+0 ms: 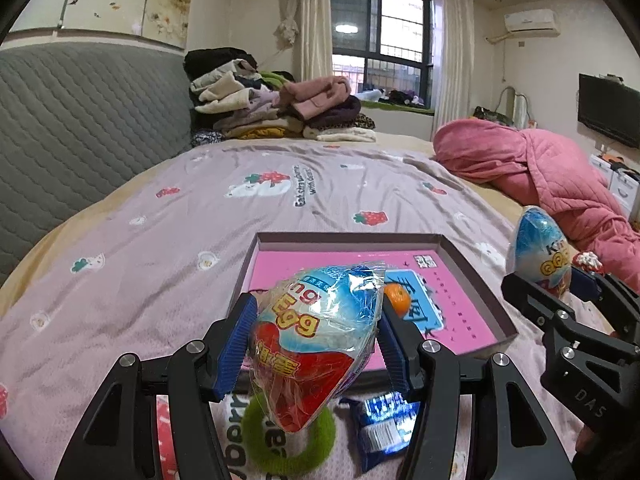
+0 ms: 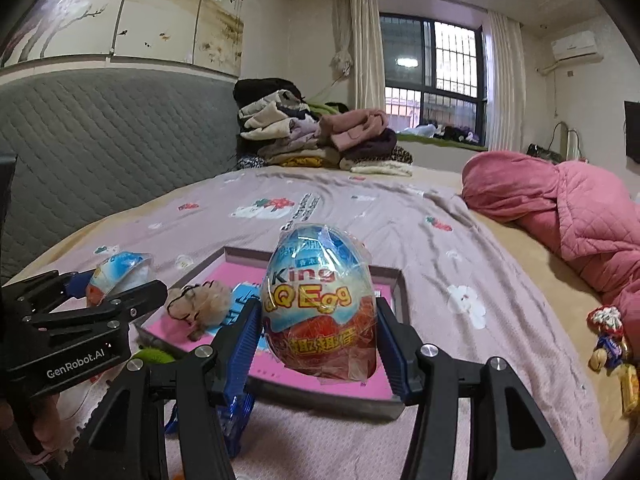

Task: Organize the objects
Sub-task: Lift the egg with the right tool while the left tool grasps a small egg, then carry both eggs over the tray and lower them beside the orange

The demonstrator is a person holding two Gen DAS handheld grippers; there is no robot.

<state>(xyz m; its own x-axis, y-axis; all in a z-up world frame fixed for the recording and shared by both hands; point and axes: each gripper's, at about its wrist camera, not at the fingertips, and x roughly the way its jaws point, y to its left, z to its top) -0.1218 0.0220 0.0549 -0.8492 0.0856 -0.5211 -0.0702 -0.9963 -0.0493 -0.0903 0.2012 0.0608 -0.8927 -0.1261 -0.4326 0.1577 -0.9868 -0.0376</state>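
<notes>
My left gripper [image 1: 316, 312] is shut on a plastic-wrapped toy egg [image 1: 320, 356], which it holds above the near edge of a shallow tray [image 1: 344, 237] with a pink floor. To the right, my right gripper [image 1: 550, 282] is shut on a second wrapped egg [image 1: 538, 248]. In the right wrist view that egg [image 2: 320, 304] stands upright between the blue pads [image 2: 244, 328] of the right gripper [image 2: 318, 312], over the tray [image 2: 328, 398]. The left gripper [image 2: 114, 286] with its egg [image 2: 120, 268] is at the left.
In the tray lie an orange ball [image 1: 397, 299] and a fluffy beige toy [image 2: 204, 304]. A green hair ring [image 1: 288, 444] and a blue packet [image 1: 380, 424] lie on the bedspread below my left gripper. Wrapped sweets [image 2: 612, 344] and a pink quilt [image 2: 560, 208] are at the right, folded clothes [image 1: 280, 108] at the back.
</notes>
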